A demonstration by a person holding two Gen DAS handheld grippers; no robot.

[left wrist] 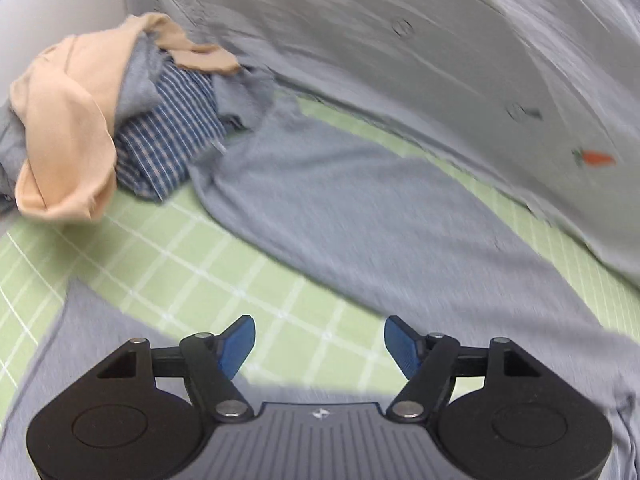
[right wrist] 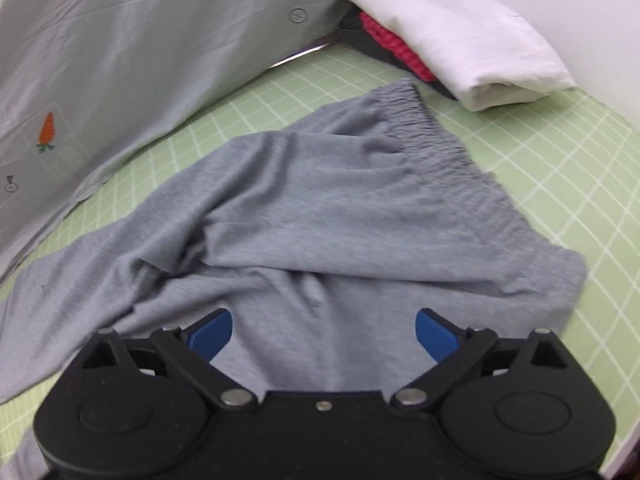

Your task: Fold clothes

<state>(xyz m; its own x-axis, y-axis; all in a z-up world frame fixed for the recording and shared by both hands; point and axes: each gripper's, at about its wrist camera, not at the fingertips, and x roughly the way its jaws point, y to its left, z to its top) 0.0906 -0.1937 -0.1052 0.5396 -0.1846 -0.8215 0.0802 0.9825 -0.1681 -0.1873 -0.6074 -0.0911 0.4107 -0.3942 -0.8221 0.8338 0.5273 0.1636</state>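
Observation:
Grey trousers lie spread on the green checked sheet. In the right wrist view their gathered waistband [right wrist: 432,128] points away and the rumpled upper part [right wrist: 320,216] lies right in front of my right gripper [right wrist: 324,332], which is open and empty just above the cloth. In the left wrist view a long grey trouser leg [left wrist: 360,208] runs across the sheet ahead of my left gripper [left wrist: 320,340], which is open and empty over bare sheet, with more grey cloth [left wrist: 100,344] at its left.
A heap of unfolded clothes, peach [left wrist: 68,132], blue check [left wrist: 172,136] and grey, lies at the far left. A folded white cloth [right wrist: 460,36] on a red knit [right wrist: 392,44] sits far right. A grey fabric wall with a carrot print [right wrist: 47,130] borders the sheet [right wrist: 560,184].

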